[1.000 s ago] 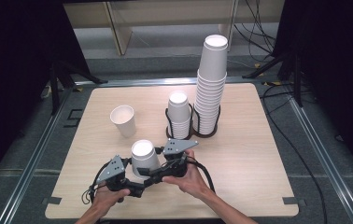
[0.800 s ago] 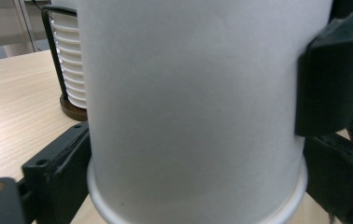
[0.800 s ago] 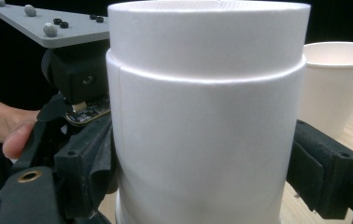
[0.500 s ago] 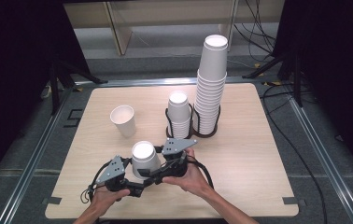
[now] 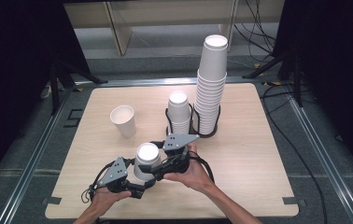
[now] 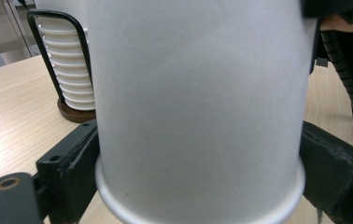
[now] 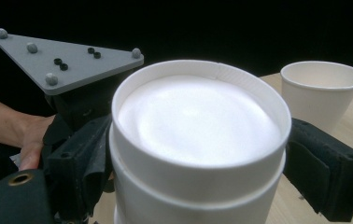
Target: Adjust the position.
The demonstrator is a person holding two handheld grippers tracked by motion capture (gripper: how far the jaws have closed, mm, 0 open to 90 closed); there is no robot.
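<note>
Looking down, we see the table (image 5: 258, 140), two cup stacks in the wire holder (image 5: 192, 122) toward its far edge, and one upright cup (image 5: 123, 120). Near the front edge, the left gripper (image 5: 139, 183) has just closed on what seems two nested inverted cups (image 5: 146, 161); the right gripper (image 5: 163, 169) clamps them too.

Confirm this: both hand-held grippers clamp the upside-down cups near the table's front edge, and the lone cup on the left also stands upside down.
Not quite. The lone cup stands upright, mouth open to the top, as the high view shows. The rest holds: the left hand-held gripper and right hand-held gripper both clamp the upside-down cups.
</note>
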